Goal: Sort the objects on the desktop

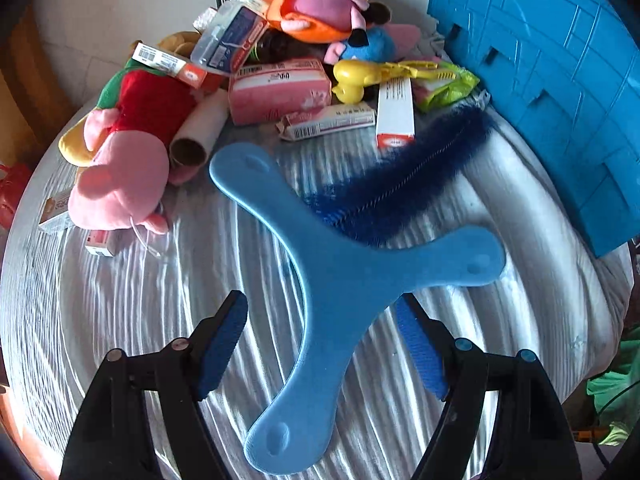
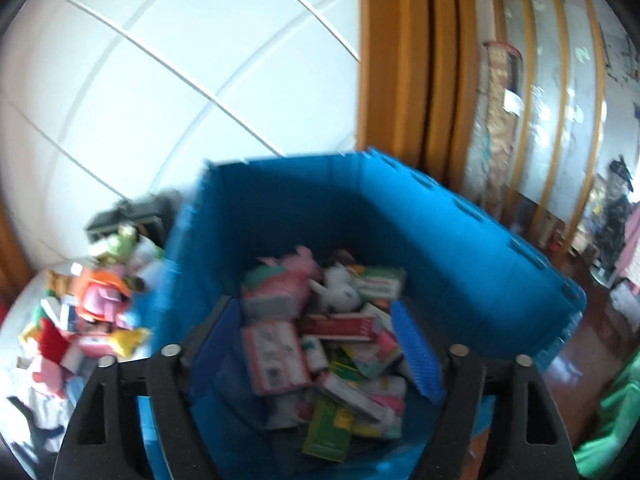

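Left gripper [image 1: 322, 340]: jaws standing wide, gripping nothing; blue three-armed boomerang [image 1: 340, 280] lying between them, lower arm extending past.

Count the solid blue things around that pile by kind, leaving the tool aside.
Boomerang: 1
Brush: 1
Crate: 1
Plush: 1
Total: 4

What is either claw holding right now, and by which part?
Nothing. The left claw is open, straddling one arm of the light blue boomerang without its pads pressing. The right claw is open and empty over the blue bin.
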`<move>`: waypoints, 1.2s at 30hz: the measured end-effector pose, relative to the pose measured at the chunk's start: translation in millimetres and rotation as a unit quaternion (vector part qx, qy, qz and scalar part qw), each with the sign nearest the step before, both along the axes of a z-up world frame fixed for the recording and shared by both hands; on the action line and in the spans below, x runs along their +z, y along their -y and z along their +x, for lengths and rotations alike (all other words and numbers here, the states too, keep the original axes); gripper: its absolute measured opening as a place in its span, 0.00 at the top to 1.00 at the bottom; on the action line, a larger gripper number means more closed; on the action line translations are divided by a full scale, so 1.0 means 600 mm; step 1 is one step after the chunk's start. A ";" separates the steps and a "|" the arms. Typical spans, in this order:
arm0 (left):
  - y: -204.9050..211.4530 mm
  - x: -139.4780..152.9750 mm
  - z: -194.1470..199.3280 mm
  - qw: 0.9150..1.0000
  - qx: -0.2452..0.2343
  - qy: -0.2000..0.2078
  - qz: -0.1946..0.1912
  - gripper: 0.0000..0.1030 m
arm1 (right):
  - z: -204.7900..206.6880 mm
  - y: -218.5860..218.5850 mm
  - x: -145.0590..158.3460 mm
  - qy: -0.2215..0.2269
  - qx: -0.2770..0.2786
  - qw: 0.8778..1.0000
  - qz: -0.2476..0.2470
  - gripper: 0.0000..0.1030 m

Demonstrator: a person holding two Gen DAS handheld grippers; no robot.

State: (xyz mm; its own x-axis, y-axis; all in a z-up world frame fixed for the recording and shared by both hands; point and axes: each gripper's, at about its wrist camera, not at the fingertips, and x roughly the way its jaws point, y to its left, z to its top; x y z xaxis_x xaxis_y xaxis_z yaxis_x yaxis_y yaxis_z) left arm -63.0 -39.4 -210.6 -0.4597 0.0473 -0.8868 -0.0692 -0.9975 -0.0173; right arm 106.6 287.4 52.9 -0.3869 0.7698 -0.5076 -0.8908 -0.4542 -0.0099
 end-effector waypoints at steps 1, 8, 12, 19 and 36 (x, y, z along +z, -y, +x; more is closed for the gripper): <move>0.001 -0.010 0.001 1.000 -0.003 0.005 0.000 0.26 | -0.010 0.016 0.011 -0.010 0.015 1.000 0.006 0.18; -0.008 -0.070 -0.018 0.999 -0.036 0.029 0.007 0.26 | -0.124 0.113 0.045 -0.044 0.126 0.991 0.002 0.14; 0.009 -0.057 -0.037 0.999 -0.031 -0.001 0.016 0.59 | -0.199 0.142 0.000 -0.021 0.161 0.986 -0.036 0.10; 0.110 0.013 -0.068 0.996 0.030 -0.083 -0.013 0.63 | -0.297 0.131 -0.187 0.033 0.154 0.972 -0.172 0.10; 0.178 -0.062 -0.182 0.996 0.089 -0.006 0.031 0.66 | -0.408 -0.051 -0.491 0.045 -0.021 0.938 -0.344 0.34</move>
